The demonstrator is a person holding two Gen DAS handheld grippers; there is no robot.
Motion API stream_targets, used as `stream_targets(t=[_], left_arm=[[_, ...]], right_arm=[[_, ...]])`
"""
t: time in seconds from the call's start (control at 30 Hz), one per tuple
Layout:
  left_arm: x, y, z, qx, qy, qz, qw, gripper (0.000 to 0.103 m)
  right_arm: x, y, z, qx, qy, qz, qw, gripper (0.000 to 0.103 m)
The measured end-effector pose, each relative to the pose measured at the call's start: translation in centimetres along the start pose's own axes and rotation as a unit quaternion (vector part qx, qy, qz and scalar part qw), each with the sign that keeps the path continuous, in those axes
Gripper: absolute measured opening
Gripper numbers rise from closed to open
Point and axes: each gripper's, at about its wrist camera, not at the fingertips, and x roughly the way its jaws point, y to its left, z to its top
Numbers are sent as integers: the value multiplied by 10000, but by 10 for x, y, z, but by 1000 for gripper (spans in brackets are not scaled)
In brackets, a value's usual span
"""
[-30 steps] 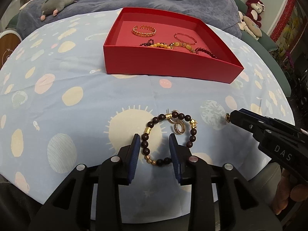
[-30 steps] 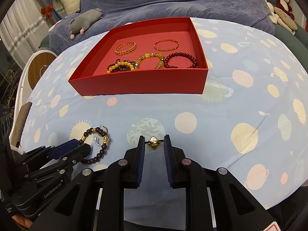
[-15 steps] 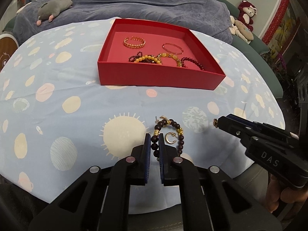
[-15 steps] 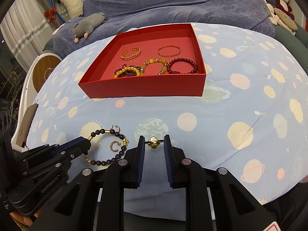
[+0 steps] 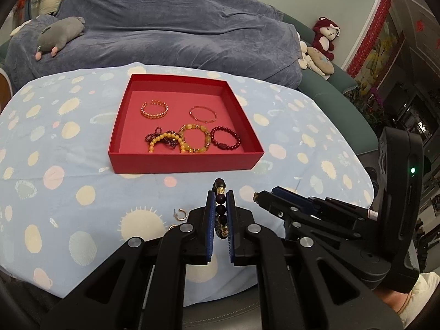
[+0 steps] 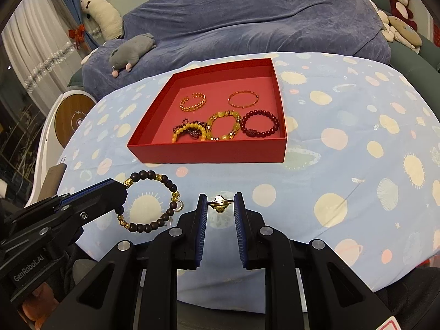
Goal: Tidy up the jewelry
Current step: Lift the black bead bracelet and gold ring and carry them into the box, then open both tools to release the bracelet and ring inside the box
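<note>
My left gripper (image 5: 220, 196) is shut on a dark bead bracelet with gold beads (image 5: 220, 203) and holds it lifted above the cloth; in the right wrist view the bracelet (image 6: 150, 202) hangs from that gripper (image 6: 121, 189). My right gripper (image 6: 219, 202) is shut on a small gold ring (image 6: 219, 203); its tip shows in the left wrist view (image 5: 257, 196). The red tray (image 5: 181, 162) (image 6: 209, 155) lies ahead and holds several bracelets. A gold hoop earring (image 5: 180, 214) and another small gold piece (image 5: 172, 227) lie on the cloth.
A blue cloth with pale dots (image 5: 55, 187) covers the round table. A grey-blue covered sofa (image 5: 170, 35) with a grey plush toy (image 5: 59, 37) stands behind it. Plush toys (image 5: 327, 38) sit at the right. A white round device (image 6: 68, 115) stands at the left.
My left gripper has lifted the dark bead bracelet off the cloth, leaving the earrings behind. Both grippers have risen and pulled back. The right gripper still holds the ring.
</note>
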Motion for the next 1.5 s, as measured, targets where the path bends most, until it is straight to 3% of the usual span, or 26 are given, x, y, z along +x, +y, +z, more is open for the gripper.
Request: stream_targets(t=[0.47,0.87,1.23,1.5], left_arm=[[26,8,84,-39,-368,-11,9993,8],[91,51,131,-297,-105,25,9995,8],[153,83,136,-382,415,238,9981,8],[171,97,133,-296,550,552,9965,8]], right_arm=[[18,-2,83,-68,-377,79,9992,19],[85,-14,150,-10,-226,32,9997,19],[146,-18,175,-57,63,-45,10000,19],[168,-21,179,-32,175,-71,9998,19]])
